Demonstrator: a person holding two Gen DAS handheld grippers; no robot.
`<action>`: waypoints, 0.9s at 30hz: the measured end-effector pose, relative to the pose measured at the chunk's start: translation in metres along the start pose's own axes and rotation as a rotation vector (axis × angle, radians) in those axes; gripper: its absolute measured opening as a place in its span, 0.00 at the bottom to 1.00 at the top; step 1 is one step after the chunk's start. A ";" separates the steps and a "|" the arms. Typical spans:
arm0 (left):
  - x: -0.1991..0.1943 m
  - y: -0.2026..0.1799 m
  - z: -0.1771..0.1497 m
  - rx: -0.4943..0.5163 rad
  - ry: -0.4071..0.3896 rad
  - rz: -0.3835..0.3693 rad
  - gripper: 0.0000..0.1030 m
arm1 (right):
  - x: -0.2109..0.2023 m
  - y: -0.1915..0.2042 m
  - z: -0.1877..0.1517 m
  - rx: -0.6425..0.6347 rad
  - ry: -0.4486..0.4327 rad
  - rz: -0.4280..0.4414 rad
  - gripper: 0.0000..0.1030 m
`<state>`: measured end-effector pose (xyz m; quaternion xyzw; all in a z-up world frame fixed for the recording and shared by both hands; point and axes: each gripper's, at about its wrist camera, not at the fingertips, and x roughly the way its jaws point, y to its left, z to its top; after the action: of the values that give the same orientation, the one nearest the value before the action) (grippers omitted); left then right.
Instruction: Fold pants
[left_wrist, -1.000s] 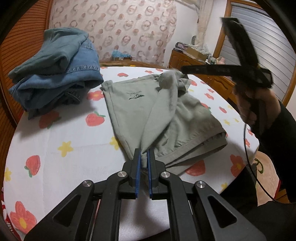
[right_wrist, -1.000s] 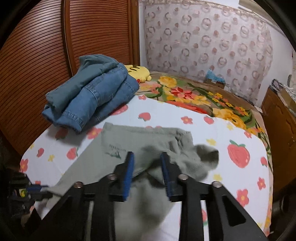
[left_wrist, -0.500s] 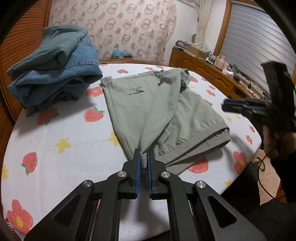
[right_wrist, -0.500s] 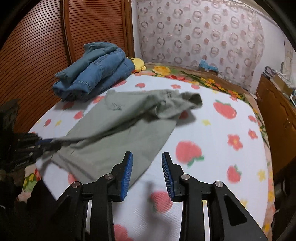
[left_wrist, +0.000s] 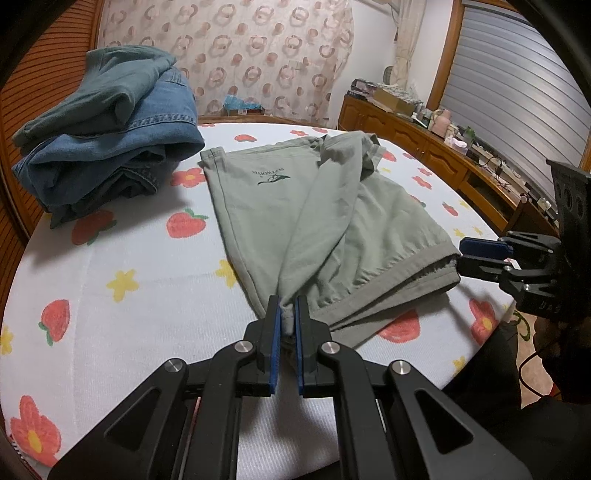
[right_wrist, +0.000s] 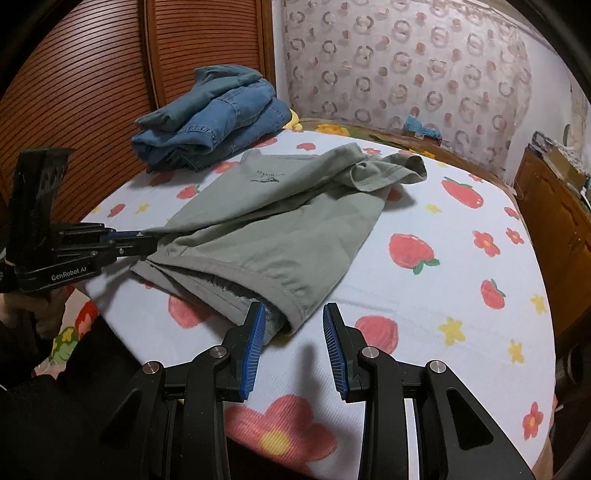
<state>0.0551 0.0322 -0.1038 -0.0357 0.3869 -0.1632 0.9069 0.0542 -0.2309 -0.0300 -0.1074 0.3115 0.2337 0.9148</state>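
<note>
Grey-green pants (left_wrist: 332, 221) lie partly folded on the round table, with a small dark logo facing up. My left gripper (left_wrist: 287, 317) is shut on a gathered corner of the pants at the near edge; it also shows in the right wrist view (right_wrist: 144, 238) at the left. My right gripper (right_wrist: 293, 332) is open, its jaws either side of the waistband corner of the pants (right_wrist: 280, 229), low over the table. In the left wrist view the right gripper (left_wrist: 461, 254) sits at the right, by the waistband end.
A pile of folded blue jeans (left_wrist: 110, 147) sits at the table's far left, also in the right wrist view (right_wrist: 214, 114). The tablecloth (right_wrist: 443, 295) has strawberry and flower prints. A wooden cabinet (left_wrist: 424, 147) stands to the right, a slatted wooden door (right_wrist: 92, 74) behind.
My right gripper came down from above the pants to the waistband corner at the table's edge, still open. My left gripper kept its hold and hardly moved.
</note>
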 end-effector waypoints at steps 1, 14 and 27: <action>0.000 0.000 0.000 0.000 0.001 0.000 0.06 | 0.001 0.000 0.001 -0.003 -0.001 -0.007 0.33; 0.000 -0.001 -0.001 -0.006 -0.001 0.001 0.06 | -0.010 0.003 -0.002 0.009 -0.032 0.057 0.01; 0.000 -0.002 -0.003 -0.010 -0.008 -0.002 0.06 | -0.021 -0.006 -0.022 0.067 -0.003 0.117 0.01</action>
<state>0.0528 0.0304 -0.1052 -0.0415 0.3842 -0.1622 0.9080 0.0316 -0.2514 -0.0339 -0.0580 0.3237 0.2763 0.9031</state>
